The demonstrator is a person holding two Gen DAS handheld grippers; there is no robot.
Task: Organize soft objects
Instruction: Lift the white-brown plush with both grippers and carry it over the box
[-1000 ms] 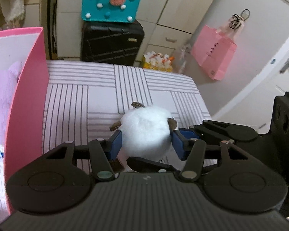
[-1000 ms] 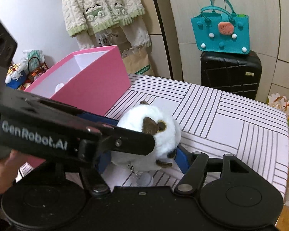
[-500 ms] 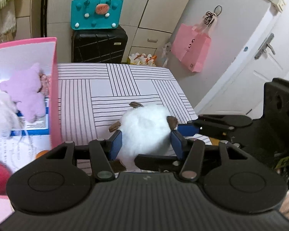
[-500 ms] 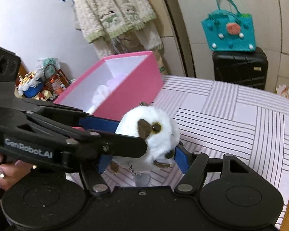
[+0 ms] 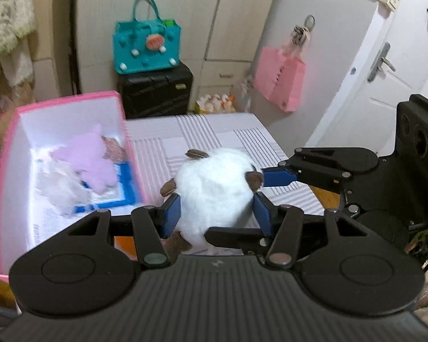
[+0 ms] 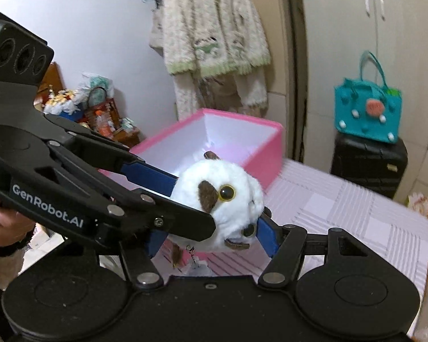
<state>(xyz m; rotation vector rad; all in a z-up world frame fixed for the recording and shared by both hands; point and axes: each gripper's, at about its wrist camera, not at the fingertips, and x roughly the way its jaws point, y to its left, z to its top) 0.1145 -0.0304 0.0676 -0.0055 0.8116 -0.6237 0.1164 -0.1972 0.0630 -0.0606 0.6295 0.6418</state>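
Observation:
A white plush owl with brown patches and a yellow-rimmed eye hangs in the air, gripped from two sides. My left gripper is shut on its body, blue pads pressing both flanks. My right gripper is shut on the owl lower down; one of its blue fingers reaches in from the right in the left wrist view. The pink box stands open just left of the owl, with a lilac plush and a white plush inside. In the right wrist view the box is right behind the owl.
A striped cloth covers the table. Beyond it stand a black suitcase with a teal bag on top. A pink bag hangs by the white door. A knitted garment hangs on the wall, with clutter to the left.
Both grippers have risen with the owl and moved toward the pink box. The box's inside and the plush toys in it have come into view.

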